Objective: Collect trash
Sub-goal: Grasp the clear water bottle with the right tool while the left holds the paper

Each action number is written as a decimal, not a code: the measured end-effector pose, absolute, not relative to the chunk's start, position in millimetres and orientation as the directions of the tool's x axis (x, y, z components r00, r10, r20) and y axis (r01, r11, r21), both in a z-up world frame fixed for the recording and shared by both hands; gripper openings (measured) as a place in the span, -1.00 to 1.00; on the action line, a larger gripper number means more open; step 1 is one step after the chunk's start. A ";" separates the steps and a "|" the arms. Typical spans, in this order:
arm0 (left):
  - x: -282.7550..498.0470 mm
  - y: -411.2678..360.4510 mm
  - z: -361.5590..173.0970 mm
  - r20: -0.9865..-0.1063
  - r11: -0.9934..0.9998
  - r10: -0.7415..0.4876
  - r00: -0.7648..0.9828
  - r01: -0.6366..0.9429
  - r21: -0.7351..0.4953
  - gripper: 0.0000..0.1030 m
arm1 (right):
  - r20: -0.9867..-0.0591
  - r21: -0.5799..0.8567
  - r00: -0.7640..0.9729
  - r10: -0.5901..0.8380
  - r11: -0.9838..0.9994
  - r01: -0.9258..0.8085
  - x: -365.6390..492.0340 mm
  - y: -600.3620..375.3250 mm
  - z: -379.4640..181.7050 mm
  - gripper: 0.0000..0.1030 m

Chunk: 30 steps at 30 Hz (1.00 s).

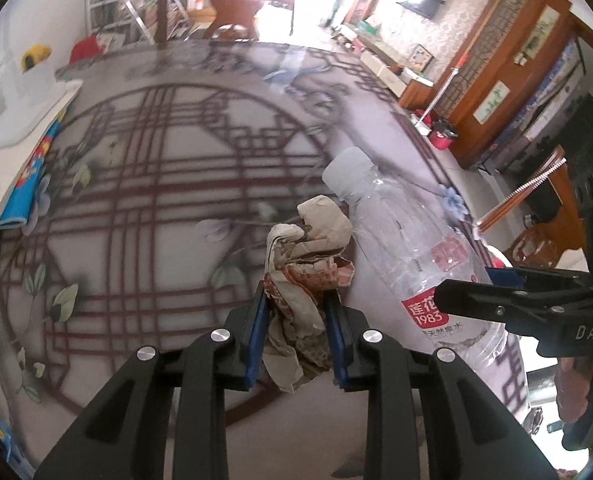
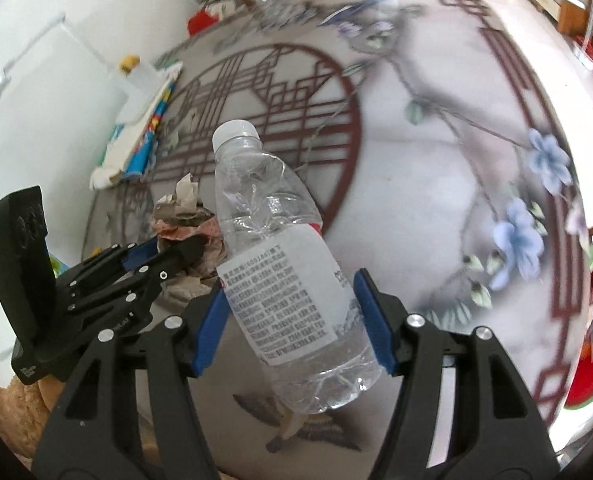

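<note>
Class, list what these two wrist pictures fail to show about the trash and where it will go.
- Trash bin: in neither view.
- Plastic bottle contents: it looks empty, but clear plastic and glare leave it uncertain.
- Label text: too small to read in the right wrist view.
- Crumpled paper: its lower part is hidden between the left hand-held gripper pads in the left wrist view.

left hand-held gripper [image 1: 296, 320] clamping crumpled paper [image 1: 308, 264], bottle [image 1: 408, 248] beside
</note>
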<state>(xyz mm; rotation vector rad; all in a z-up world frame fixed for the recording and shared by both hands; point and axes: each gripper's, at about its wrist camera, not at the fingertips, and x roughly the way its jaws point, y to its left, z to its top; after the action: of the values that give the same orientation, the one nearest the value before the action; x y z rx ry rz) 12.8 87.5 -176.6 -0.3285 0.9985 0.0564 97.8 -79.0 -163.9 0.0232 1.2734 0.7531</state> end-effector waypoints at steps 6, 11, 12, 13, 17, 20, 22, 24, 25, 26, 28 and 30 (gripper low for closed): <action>13.6 65.6 -158.8 -0.813 0.960 -0.116 0.571 -0.145 -0.239 -0.52 | -0.827 0.450 0.144 0.544 0.793 -0.411 87.3 -117.7 -159.9 0.16; 16.5 46.1 -149.1 -0.801 0.967 -0.134 0.583 -0.100 -0.235 -0.52 | -0.818 0.470 0.181 0.546 0.816 -0.337 78.1 -147.9 -164.2 0.16; 17.0 41.7 -147.1 -0.799 0.968 -0.139 0.585 -0.090 -0.235 -0.52 | -0.817 0.475 0.185 0.546 0.819 -0.323 76.5 -154.0 -164.9 0.16; 17.1 38.4 -145.7 -0.797 0.968 -0.142 0.586 -0.084 -0.235 -0.52 | -0.815 0.480 0.191 0.547 0.822 -0.306 74.9 -160.7 -165.6 0.16; 18.4 25.4 -141.2 -0.792 0.970 -0.157 0.590 -0.057 -0.235 -0.52 | -0.814 0.486 0.213 0.541 0.834 -0.261 70.5 -179.2 -167.7 0.16; 17.9 19.1 -139.3 -0.787 0.970 -0.165 0.594 -0.047 -0.239 -0.52 | -0.815 0.484 0.229 0.532 0.843 -0.236 69.2 -189.5 -167.2 0.14; 17.4 15.0 -138.6 -0.786 0.970 -0.168 0.595 -0.040 -0.238 -0.52 | -0.812 0.485 0.243 0.531 0.845 -0.227 68.5 -195.5 -165.6 0.04; 17.7 11.1 -138.4 -0.786 0.971 -0.172 0.594 -0.033 -0.238 -0.52 | -0.806 0.492 0.251 0.536 0.843 -0.217 67.5 -202.7 -164.6 -0.07; 17.9 9.1 -138.5 -0.786 0.971 -0.174 0.593 -0.029 -0.237 -0.52 | -0.805 0.496 0.250 0.538 0.841 -0.214 67.2 -205.3 -165.6 -0.07; 18.4 7.7 -138.9 -0.787 0.971 -0.175 0.591 -0.026 -0.236 -0.52 | -0.807 0.494 0.248 0.536 0.843 -0.213 67.2 -206.4 -166.5 -0.07; 19.6 3.2 -140.0 -0.790 0.972 -0.179 0.586 -0.019 -0.235 -0.52 | -0.819 0.483 0.232 0.525 0.849 -0.215 67.5 -207.2 -171.8 -0.07; 21.0 -0.3 -141.1 -0.793 0.972 -0.183 0.581 -0.012 -0.233 -0.52 | -0.843 0.448 0.216 0.492 0.865 -0.225 68.2 -205.3 -178.5 -0.07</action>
<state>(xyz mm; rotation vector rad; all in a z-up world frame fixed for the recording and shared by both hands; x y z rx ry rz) 21.0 -0.3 -141.1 -0.2229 0.9475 -0.1010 68.2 -205.3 -178.5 0.2498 1.2600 0.5037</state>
